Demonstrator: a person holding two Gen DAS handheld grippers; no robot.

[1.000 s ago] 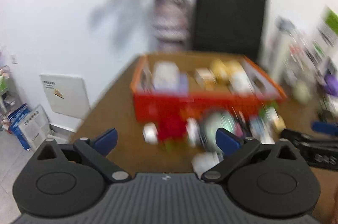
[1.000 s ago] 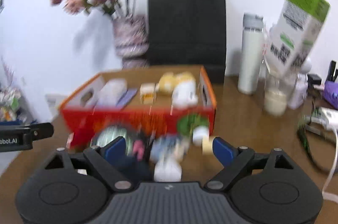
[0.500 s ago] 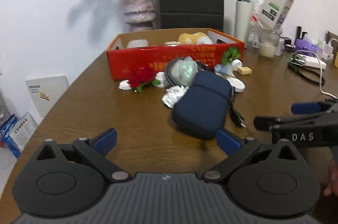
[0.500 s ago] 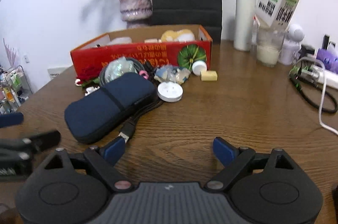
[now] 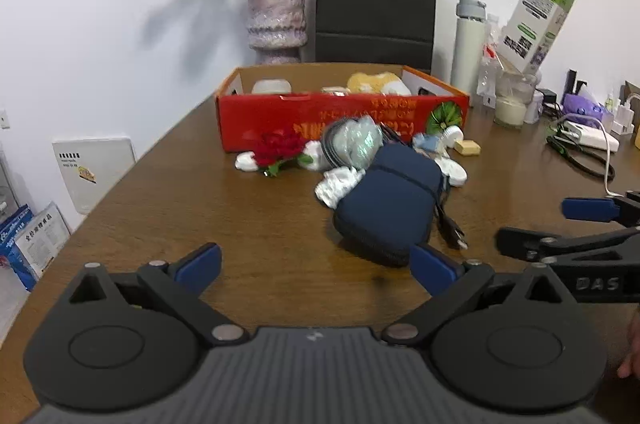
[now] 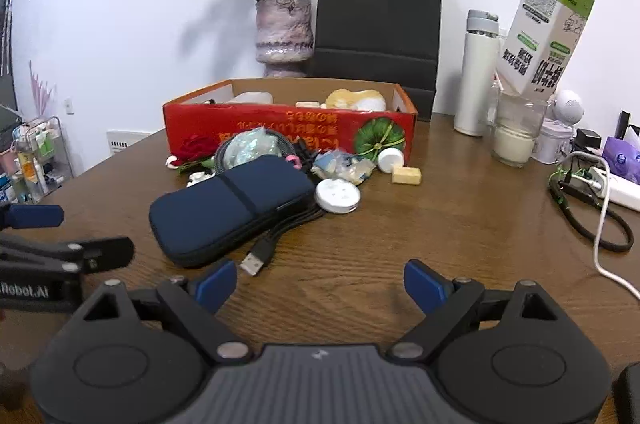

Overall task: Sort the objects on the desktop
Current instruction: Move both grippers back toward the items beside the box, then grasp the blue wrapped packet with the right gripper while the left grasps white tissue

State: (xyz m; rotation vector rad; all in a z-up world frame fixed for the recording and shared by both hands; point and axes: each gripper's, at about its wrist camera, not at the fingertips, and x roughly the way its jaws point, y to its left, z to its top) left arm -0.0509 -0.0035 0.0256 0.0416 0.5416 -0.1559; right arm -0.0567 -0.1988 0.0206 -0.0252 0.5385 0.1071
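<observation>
A navy zip pouch (image 5: 390, 207) (image 6: 228, 205) lies on the brown table in front of a red cardboard box (image 5: 340, 121) (image 6: 288, 127). Around it sit a red fabric rose (image 5: 280, 145), a crumpled white wad (image 5: 338, 183), a white round puck (image 6: 336, 195), a yellow block (image 6: 406, 175) and a black USB cable (image 6: 276, 236). My left gripper (image 5: 316, 264) stands open, nearer than the pouch, nothing between its fingers. My right gripper (image 6: 320, 278) is open too, over bare table to the right of the cable plug.
Inside the box lie white and yellow items. Behind it stand a vase of dried roses (image 6: 284, 31) and a black paper bag (image 6: 378, 19). A white bottle (image 6: 478, 75), glass jar, tilted carton (image 6: 546, 27) and cables (image 6: 592, 207) crowd the right side.
Both views pulled back from the box and sank toward the table, blurred at first. Over the last half second they barely shifted. Both grippers stayed open.
</observation>
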